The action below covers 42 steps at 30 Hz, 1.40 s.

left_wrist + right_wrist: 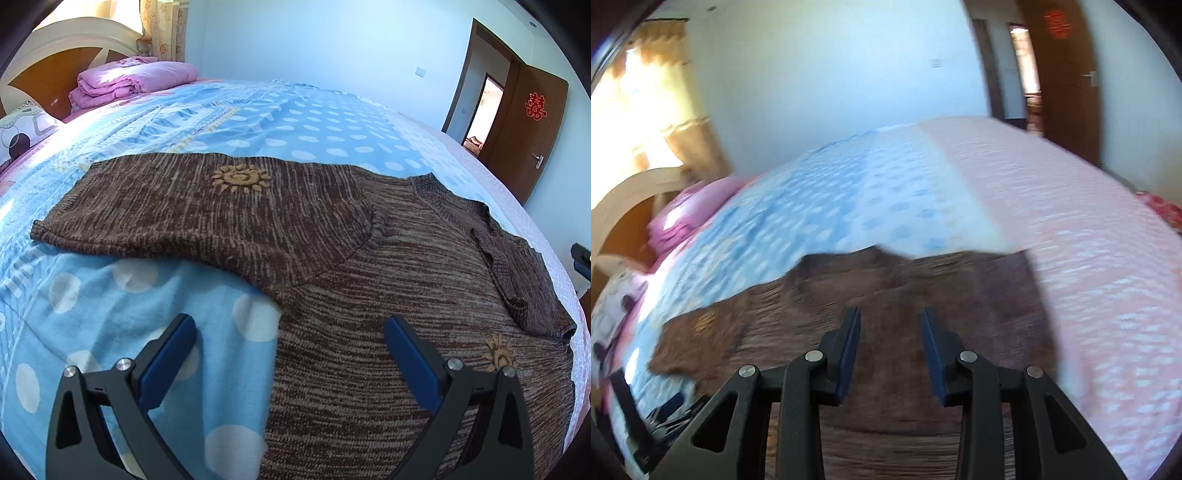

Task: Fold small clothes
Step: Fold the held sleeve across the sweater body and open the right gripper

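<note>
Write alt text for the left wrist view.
A brown knit sweater lies on a blue polka-dot bedspread, one sleeve stretched left, the other folded onto its body. The open left claw hovers over its near edge, gripping nothing. Pink bedding sits by the headboard.

Brown knit sweater [369,266] spread flat

One sleeve [184,206] stretches out ahead-left of the left jaws, a tan sun motif [240,179] on it.

The sweater [332,240] lies on the bed [184,122], a folded quilt [133,79] behind it.
</note>
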Each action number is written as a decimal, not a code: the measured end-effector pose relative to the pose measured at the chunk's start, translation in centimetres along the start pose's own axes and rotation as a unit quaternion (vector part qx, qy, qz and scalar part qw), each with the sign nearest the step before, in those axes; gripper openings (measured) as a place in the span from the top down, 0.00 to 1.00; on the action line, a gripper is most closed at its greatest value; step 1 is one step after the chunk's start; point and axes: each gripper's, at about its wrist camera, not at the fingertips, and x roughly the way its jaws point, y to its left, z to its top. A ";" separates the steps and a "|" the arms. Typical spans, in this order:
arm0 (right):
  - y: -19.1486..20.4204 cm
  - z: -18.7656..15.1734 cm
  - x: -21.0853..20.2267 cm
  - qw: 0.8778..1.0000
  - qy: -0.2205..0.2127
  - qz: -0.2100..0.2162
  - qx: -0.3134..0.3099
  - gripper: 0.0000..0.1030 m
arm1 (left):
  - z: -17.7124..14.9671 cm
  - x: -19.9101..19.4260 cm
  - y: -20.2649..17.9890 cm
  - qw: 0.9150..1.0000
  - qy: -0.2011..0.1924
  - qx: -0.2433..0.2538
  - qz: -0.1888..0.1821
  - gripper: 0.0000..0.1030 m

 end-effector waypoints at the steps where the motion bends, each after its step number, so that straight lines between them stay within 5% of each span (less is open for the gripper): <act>1: -0.4 0.1 0.1 1.000 0.005 -0.012 -0.008 0.66 | 0.0 0.0 0.0 1.000 0.000 0.000 0.000 0.00; 3: -0.6 -0.5 0.8 0.999 0.023 -0.021 -0.022 0.67 | 0.0 0.0 0.0 1.000 0.000 0.000 0.001 0.00; 8: 2.7 -2.6 3.5 0.996 0.070 0.030 -0.041 0.67 | 0.0 0.0 0.0 1.000 -0.001 0.001 0.001 0.00; 11: 4.6 -4.5 6.4 0.989 0.132 0.050 -0.037 0.64 | -0.1 -0.1 0.0 1.000 -0.003 0.000 -0.001 0.00; 15: 8.7 -4.6 8.2 0.991 0.105 0.020 -0.084 0.53 | -0.1 -0.1 0.1 1.000 -0.006 -0.003 -0.006 0.00; 20: 6.8 -2.5 6.1 0.989 0.085 0.111 -0.041 0.53 | -0.1 -0.1 0.2 1.000 -0.007 -0.004 -0.008 0.00; 24: 1.6 -1.1 2.0 0.998 0.025 0.052 -0.013 0.53 | -0.1 -0.1 0.2 1.000 -0.007 -0.003 -0.007 0.00; 29: -5.5 -2.8 0.3 0.996 0.043 -0.077 -0.007 0.53 | 0.0 -0.1 0.2 1.000 -0.007 -0.002 -0.005 0.00; 32: -8.0 -5.6 2.0 0.992 0.079 -0.095 0.001 0.53 | 0.0 0.0 0.1 1.000 -0.005 -0.001 -0.003 0.00; 33: -7.7 -6.2 1.4 0.995 0.049 -0.089 -0.014 0.48 | 0.0 0.0 0.1 1.000 -0.004 0.000 -0.002 0.00; 38: -5.5 -6.4 1.9 0.990 0.042 -0.126 -0.053 0.47 | 0.3 -0.3 0.6 1.000 0.001 -0.011 -0.015 0.00; 42: -6.0 -6.2 2.1 0.992 0.038 -0.114 -0.044 0.46 | 1.1 -2.3 4.8 0.996 -0.012 -0.082 -0.036 0.00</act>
